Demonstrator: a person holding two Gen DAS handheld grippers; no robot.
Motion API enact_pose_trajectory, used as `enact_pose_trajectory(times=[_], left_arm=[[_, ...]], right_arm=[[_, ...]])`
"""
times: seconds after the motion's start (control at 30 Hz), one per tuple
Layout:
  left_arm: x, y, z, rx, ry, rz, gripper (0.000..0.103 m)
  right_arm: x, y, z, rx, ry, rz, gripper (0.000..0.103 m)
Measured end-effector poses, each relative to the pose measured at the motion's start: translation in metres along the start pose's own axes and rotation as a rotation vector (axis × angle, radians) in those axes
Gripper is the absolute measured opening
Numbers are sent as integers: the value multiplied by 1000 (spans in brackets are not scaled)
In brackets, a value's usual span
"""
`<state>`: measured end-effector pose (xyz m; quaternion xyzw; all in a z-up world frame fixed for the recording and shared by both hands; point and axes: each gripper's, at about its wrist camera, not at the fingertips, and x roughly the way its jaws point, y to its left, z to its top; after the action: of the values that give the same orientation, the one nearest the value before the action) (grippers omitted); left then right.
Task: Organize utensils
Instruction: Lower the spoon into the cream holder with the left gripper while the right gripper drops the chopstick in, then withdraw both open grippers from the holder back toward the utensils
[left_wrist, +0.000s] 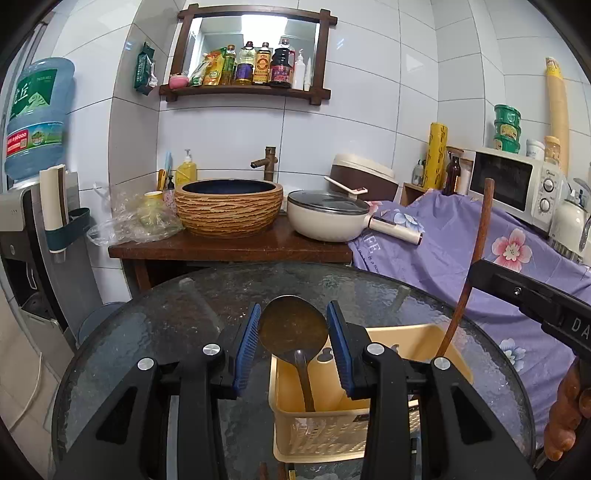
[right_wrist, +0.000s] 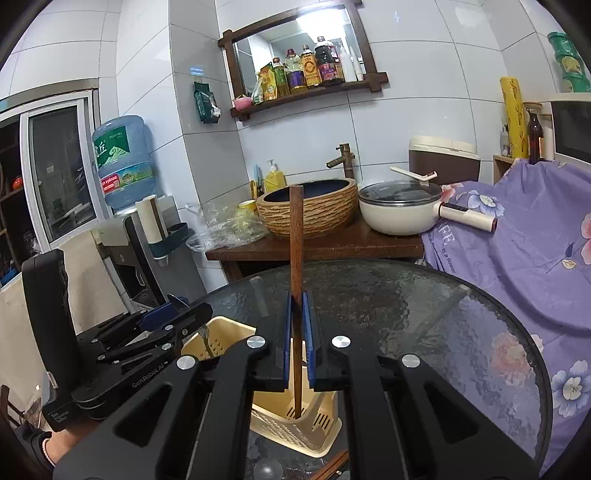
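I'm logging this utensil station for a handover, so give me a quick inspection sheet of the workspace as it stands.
Surface: round glass table, textured top.
Job's things: beige slotted utensil basket on the table; metal spoon standing in it, bowl up; wooden chopsticks upright, tips inside the basket.
Clutter: more wooden sticks at the table's near edge, partly hidden.
Grippers: left tool open, fingers either side of the spoon bowl; right tool shut on the chopsticks.
Cables: white cord on the floor at left.
Surroundings: basin sink, lidded white pan, microwave, water dispenser bottle, floral purple cloth.
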<state>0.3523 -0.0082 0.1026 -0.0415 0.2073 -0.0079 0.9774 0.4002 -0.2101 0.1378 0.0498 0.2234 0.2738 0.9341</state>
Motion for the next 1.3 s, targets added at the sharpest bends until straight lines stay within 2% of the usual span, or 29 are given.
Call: enact_pose_trajectory(times=[0.4, 0.5, 0.57, 0.6, 0.67, 0.73, 0.83, 0.9, 1.07, 1.1, 1.3], left_arm=[[2, -3, -6, 20, 2, 1, 37], [1, -3, -7, 17, -1, 5, 44], [-1, -2, -6, 13, -12, 10, 58], [-3, -1, -6, 12, -20, 14, 61], [-6, 1, -5, 9, -29, 16, 64], [-8, 4, -5, 3, -26, 12, 68], [-17, 9, -9, -11, -27, 7, 76], [-25, 14, -14, -14, -25, 4, 82], [-43, 25, -35, -19, 34, 4, 95], [-46, 29, -42, -23, 62, 0, 95], [-52, 38, -85, 2, 201, 22, 96]], right_arm=[[2, -3, -4, 1, 0, -24, 7], [1, -7, -5, 12, -4, -31, 7], [3, -8, -6, 12, 8, -33, 7], [3, -8, -7, 10, 8, -37, 8], [3, -8, -9, 15, 14, -35, 20], [0, -9, -11, 30, 7, -30, 42], [-9, -11, -16, 38, -4, -28, 45], [-15, -12, -21, 42, 1, -34, 51], [-33, -16, -51, 54, 70, -37, 61], [-35, -17, -60, 57, 92, -37, 63], [-32, -10, -113, 9, 239, -51, 63]])
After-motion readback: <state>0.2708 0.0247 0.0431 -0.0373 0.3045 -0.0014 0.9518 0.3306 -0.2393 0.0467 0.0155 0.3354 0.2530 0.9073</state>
